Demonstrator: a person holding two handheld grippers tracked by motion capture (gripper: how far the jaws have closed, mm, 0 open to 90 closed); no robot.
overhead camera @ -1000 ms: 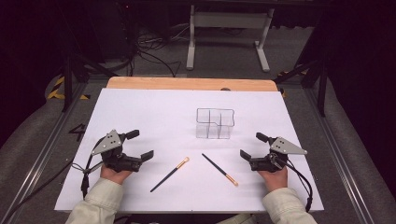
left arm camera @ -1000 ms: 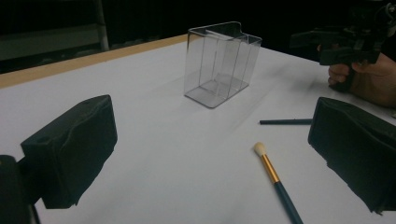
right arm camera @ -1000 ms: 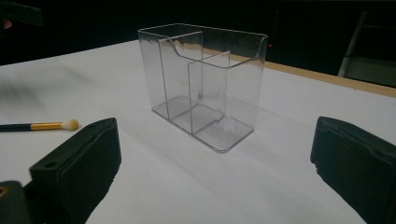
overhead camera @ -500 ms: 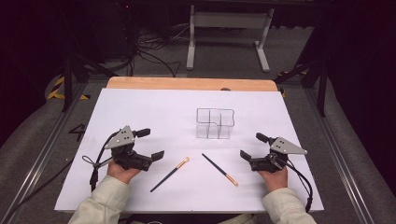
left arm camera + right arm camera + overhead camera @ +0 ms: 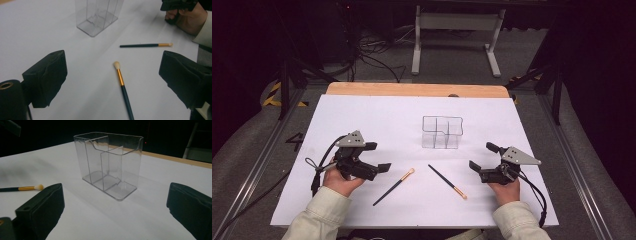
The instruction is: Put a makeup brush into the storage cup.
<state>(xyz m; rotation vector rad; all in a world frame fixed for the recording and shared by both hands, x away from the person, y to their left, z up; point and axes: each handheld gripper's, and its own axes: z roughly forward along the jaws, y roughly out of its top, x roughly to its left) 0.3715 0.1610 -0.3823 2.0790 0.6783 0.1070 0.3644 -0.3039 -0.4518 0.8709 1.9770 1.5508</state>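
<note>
Two brushes (image 5: 123, 86) (image 5: 146, 45) before left claw (image 5: 112, 82); right faces organizer (image 5: 110, 165).

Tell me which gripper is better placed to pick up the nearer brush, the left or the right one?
Probably the left gripper: its open jaws frame the left brush, empty. The right gripper faces the clear organizer.

In the left gripper view the near brush (image 5: 124, 92) runs off the bottom edge, its handle end unseen. In the right gripper view a brush (image 5: 23, 188) is cut by the left edge. The organizer's (image 5: 98, 13) top is cropped.
</note>
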